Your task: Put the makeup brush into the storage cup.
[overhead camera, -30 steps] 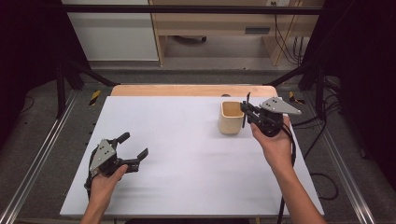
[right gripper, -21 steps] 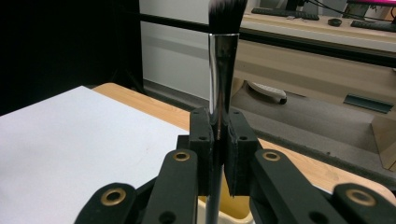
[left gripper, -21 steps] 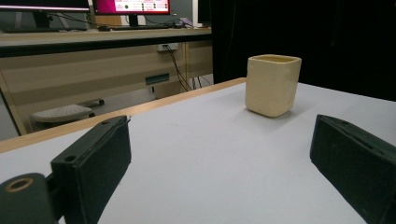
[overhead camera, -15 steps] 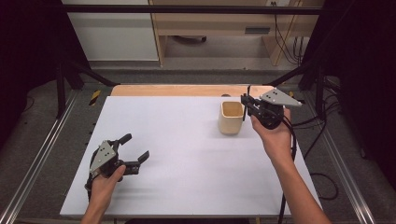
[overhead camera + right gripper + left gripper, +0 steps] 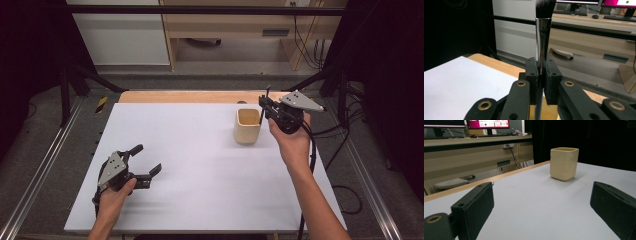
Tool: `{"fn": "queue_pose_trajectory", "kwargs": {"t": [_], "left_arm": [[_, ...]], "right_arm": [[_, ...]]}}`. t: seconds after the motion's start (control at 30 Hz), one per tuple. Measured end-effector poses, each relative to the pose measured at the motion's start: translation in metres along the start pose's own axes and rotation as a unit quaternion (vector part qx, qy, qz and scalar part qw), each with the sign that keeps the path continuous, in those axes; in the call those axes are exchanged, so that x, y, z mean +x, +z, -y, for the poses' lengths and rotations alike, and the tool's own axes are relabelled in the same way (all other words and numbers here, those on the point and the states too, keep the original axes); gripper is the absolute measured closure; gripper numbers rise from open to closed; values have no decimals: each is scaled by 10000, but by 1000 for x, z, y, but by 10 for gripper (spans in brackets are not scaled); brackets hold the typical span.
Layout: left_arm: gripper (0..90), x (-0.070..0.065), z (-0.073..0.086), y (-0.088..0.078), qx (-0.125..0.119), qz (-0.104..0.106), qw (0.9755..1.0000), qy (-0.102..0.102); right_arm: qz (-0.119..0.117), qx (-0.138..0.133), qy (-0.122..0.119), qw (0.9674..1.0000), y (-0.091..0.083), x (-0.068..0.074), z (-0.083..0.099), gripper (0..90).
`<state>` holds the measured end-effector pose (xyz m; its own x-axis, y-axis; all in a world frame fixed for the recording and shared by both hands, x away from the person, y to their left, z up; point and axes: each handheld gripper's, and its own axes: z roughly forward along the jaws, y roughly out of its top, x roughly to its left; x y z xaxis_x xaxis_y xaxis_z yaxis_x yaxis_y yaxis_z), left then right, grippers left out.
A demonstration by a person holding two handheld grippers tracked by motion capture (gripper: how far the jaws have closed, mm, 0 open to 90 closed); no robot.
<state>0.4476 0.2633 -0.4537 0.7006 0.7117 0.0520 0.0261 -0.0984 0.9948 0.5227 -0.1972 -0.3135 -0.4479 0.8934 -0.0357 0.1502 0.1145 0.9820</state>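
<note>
Cream-coloured and matte, a square ceramic cup [image 5: 248, 126] with rounded corners stands upright on the white table top [image 5: 200, 165], toward its far right part. From above its inside looks bare down to a tan bottom; no writing or mark can be read on its walls. In the left gripper view the cup [image 5: 564, 163] stands well ahead, between the two black pads, and casts a soft shadow on the white surface.

The right gripper [image 5: 265, 106] is held above the table just to the right of the cup, at about rim height. Its jaws are pressed together on a makeup brush [image 5: 265, 100], which stands close to upright with its bristles on top. In the right gripper view the brush [image 5: 542, 37] shows a shiny silver ferrule clamped between the two pads, a dark tuft with pale tips at the top edge of the picture, and a dark handle running down behind the linkage. No brand can be read on the ferrule. The lower end of the brush hangs beside the cup's right rim; whether it touches the cup cannot be told.

The left gripper [image 5: 148, 162] lies low over the near left part of the table, well apart from the cup, with its jaws spread wide and nothing between them.

A strip of bare wood [image 5: 180, 96] borders the table's far edge.
</note>
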Motion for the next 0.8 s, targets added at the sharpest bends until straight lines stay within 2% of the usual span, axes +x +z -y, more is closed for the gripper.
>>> {"fn": "queue_pose_trajectory", "kwargs": {"t": [0.37, 0.5, 0.8], "left_arm": [[49, 0, 1, 0, 26, 11, 10000, 32], [49, 1, 1, -1, -57, 5, 10000, 11], [49, 1, 1, -2, -47, 1, 10000, 22]], "right_arm": [[181, -66, 37, 9998, 5, -1, 1, 835], [295, -131, 26, 9995, 11, -1, 3, 834], [343, -193, 11, 9992, 22, -3, 9, 834]]}}
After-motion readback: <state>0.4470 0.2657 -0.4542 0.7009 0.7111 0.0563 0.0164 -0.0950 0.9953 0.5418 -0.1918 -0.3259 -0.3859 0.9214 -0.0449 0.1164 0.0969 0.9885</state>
